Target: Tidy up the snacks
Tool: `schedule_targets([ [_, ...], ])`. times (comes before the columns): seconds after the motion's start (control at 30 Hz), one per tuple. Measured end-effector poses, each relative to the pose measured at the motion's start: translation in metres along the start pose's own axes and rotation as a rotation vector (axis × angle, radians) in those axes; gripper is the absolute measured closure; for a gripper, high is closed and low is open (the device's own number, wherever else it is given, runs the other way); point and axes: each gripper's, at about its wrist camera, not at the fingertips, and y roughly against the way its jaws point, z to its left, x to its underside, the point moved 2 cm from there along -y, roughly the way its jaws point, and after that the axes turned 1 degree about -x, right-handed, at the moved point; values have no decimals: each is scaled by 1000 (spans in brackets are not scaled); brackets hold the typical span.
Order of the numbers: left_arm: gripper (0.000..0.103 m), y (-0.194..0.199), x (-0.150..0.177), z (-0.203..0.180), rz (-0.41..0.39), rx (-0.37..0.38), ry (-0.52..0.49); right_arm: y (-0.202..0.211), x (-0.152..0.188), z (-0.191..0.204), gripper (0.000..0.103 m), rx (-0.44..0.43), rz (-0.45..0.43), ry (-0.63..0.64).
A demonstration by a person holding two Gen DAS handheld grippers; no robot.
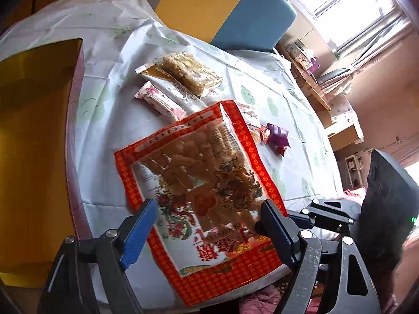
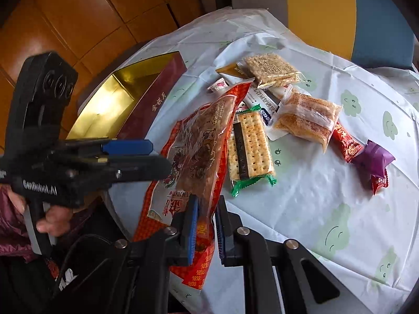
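Gold-lined box (image 2: 110,104) holds nothing visible; snacks (image 2: 248,146) lie beside it.

Both views ride on hand-held grippers and look steeply down at a round table (image 1: 262,78) under a pale cloth.

The left wrist view looks along the left gripper (image 1: 209,217) from the table's near edge, close over the red-bordered snack bag (image 1: 199,183), toward a window (image 1: 348,2) beyond the table.

The right wrist view looks along the right gripper (image 2: 207,222), just as close to that bag (image 2: 199,141), with the table's far side ahead.

Shared by both: the bag, the gold-lined box (image 1: 31,136) (image 2: 115,99) left of it, and the purple candy (image 1: 277,133) (image 2: 371,157) to its right. Each view also catches the other gripper.
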Motion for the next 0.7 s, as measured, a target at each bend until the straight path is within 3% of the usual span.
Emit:
schedule_targets([
  [0.1, 17, -1, -14, -3, 45, 30, 49, 8, 1, 20, 91, 40, -47, 82],
  [0.17, 5, 3, -23, -9, 41, 30, 45, 6, 3, 39, 91, 94, -57, 165],
  [0.33, 4, -3, -30, -4, 112, -172, 4, 4, 10, 82, 92, 203, -107, 350],
  [0.4, 7, -10, -27, 3, 167, -184, 19, 6, 13, 97, 92, 244, -135, 409],
  [0.43, 19, -13, -26, 6, 186, -192, 20, 8, 14, 102, 92, 261, -150, 433],
  [0.47, 44, -15, -23, 8, 201, -196, 13, 8, 16, 107, 92, 279, -159, 453],
  [0.53, 61, -17, -19, 13, 206, -191, 15, 5, 17, 113, 93, 294, -151, 483],
  [0.63, 75, -14, -15, 19, 154, -158, 36, 3, 15, 108, 91, 206, -109, 430],
  [0.7, 76, -9, -11, 20, 128, -149, 28, 12, 11, 95, 79, 114, -106, 356],
])
